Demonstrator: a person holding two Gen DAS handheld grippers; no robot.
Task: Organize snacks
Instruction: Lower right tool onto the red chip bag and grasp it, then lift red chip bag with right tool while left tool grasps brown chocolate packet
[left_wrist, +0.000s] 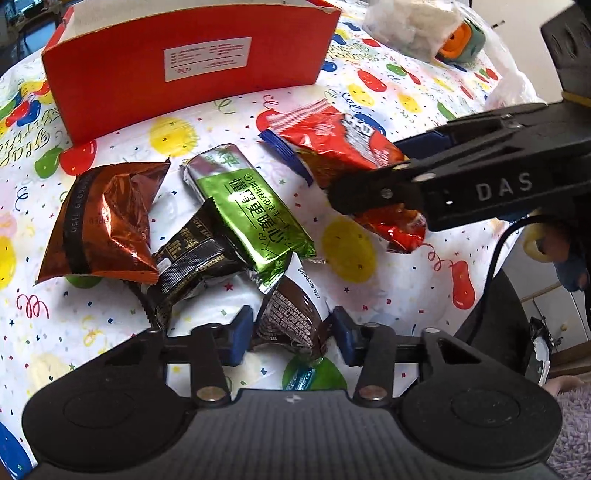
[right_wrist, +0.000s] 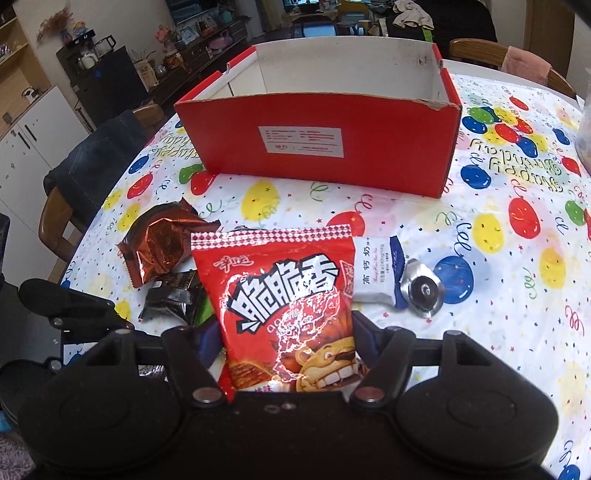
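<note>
1. Both jaws are closed on packets: my left gripper (left_wrist: 291, 334) has its blue pads pressed on a dark brown foil packet (left_wrist: 290, 317), crinkled and printed with fine white text, at the near edge of the pile
2. My right gripper (right_wrist: 288, 350) clamps the lower part of a glossy red snack bag (right_wrist: 284, 299) with a checkered top seam and a cartoon face; I see it raised off the cloth in the left wrist view
3. On the table lie a crumpled copper foil pouch (left_wrist: 103, 225), a black packet (left_wrist: 192, 262) and a shiny green bar wrapper (left_wrist: 251, 214), overlapping one another
4. A white and blue sachet (right_wrist: 373, 273) lies flat just right of the red bag, touching a small silvery foil round (right_wrist: 423, 291)
5. Behind them stands the open red cardboard box (right_wrist: 317, 155), matte outside, plain white inside, one corner frayed
6. Everything rests on a smooth plastic tablecloth (right_wrist: 498, 295) printed with balloons and confetti
</note>
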